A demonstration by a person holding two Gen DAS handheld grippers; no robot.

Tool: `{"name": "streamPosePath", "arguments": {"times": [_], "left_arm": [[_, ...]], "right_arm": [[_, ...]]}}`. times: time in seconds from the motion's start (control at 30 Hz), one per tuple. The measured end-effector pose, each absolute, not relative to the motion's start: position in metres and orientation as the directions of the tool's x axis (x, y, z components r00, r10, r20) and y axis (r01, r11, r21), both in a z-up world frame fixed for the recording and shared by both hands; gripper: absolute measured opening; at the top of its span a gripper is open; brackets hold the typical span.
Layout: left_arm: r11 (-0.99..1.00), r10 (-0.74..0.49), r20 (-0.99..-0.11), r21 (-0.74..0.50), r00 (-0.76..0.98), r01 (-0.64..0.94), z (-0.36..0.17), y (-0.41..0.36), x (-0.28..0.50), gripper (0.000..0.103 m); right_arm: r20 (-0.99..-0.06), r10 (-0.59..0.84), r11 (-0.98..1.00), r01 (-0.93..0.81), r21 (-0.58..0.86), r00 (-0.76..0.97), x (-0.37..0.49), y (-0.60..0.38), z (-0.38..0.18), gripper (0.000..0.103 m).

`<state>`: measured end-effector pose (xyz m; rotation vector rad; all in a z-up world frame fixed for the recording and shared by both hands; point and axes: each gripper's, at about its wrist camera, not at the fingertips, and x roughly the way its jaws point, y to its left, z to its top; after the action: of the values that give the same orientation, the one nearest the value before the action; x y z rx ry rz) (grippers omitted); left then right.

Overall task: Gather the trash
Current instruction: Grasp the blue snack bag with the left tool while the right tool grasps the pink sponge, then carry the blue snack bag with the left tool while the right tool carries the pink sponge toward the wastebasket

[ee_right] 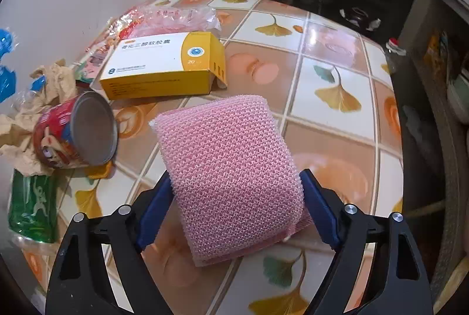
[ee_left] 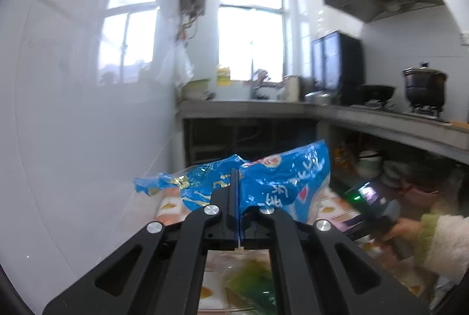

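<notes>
My left gripper (ee_left: pixel 235 172) is shut on a crumpled blue snack wrapper (ee_left: pixel 281 183) and holds it up in the air above the table, in front of a white wall. In the right wrist view a pink mesh sponge (ee_right: pixel 231 156) lies on the table's ginkgo-patterned cloth (ee_right: pixel 337 51). My right gripper (ee_right: pixel 236 177) straddles the sponge, and its blue pads (ee_right: pixel 155 206) touch the sponge's two sides. A hand in a green and white sleeve (ee_left: pixel 439 238) shows at the right of the left wrist view.
Left of the sponge lie a yellow medicine box (ee_right: pixel 164 65), a red tin can on its side (ee_right: pixel 73 133), crumpled brown paper (ee_right: pixel 17 121), a green packet (ee_right: pixel 32 206) and a pink plastic bag (ee_right: pixel 164 18). A kitchen counter (ee_left: pixel 381 121) with pots runs behind.
</notes>
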<state>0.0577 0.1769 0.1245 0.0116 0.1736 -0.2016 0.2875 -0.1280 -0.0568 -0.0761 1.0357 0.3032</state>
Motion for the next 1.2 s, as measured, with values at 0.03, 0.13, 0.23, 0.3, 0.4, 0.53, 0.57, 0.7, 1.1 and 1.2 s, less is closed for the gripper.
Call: {"name": "streamPosePath", "arguments": {"times": [0.03, 0.13, 0.23, 0.3, 0.4, 0.53, 0.57, 0.7, 1.1, 1.2], "left_arm": [[0.977, -0.21, -0.164, 0.0, 0.964, 0.213, 0.128, 0.173, 0.054, 0.0], [0.971, -0.223, -0.153, 0.049, 0.963, 0.233, 0.135, 0.159, 0.047, 0.0], [0.954, -0.281, -0.172, 0.059, 0.944, 0.294, 0.138, 0.146, 0.046, 0.0], [0.936, -0.324, -0.186, 0.081, 0.927, 0.344, 0.137, 0.132, 0.043, 0.0], [0.895, -0.4, -0.21, 0.122, 0.892, 0.43, 0.132, 0.102, 0.038, 0.0], [0.819, -0.498, -0.282, 0.159, 0.82, 0.552, 0.107, 0.054, 0.03, 0.0], [0.801, -0.514, -0.304, 0.164, 0.802, 0.576, 0.099, 0.042, 0.027, 0.0], [0.728, -0.584, -0.407, 0.121, 0.703, 0.675, 0.065, -0.002, 0.031, 0.0], [0.671, -0.583, -0.711, -0.147, 0.394, 0.727, -0.036, -0.062, 0.062, 0.0], [0.661, -0.576, -0.735, -0.16, 0.359, 0.733, -0.048, -0.063, 0.056, 0.002]], "right_arm": [[-0.852, 0.218, 0.957, -0.276, 0.091, 0.476, 0.283, -0.13, -0.056, 0.079], [-0.839, 0.233, 0.961, -0.251, 0.12, 0.492, 0.268, -0.139, -0.05, 0.078], [-0.822, 0.244, 0.964, -0.224, 0.145, 0.515, 0.248, -0.15, -0.043, 0.078], [-0.811, 0.247, 0.966, -0.203, 0.161, 0.531, 0.233, -0.16, -0.038, 0.078], [-0.793, 0.254, 0.967, -0.169, 0.192, 0.553, 0.212, -0.176, -0.032, 0.078], [-0.772, 0.257, 0.965, -0.112, 0.238, 0.582, 0.176, -0.2, -0.026, 0.078], [-0.768, 0.256, 0.964, -0.101, 0.245, 0.587, 0.169, -0.204, -0.025, 0.078], [-0.754, 0.24, 0.959, -0.03, 0.281, 0.612, 0.138, -0.231, -0.021, 0.078], [-0.713, 0.329, 0.904, 0.01, 0.427, 0.619, 0.099, -0.257, -0.025, 0.078], [-0.726, 0.344, 0.916, -0.046, 0.397, 0.596, 0.106, -0.237, -0.028, 0.078]]}}
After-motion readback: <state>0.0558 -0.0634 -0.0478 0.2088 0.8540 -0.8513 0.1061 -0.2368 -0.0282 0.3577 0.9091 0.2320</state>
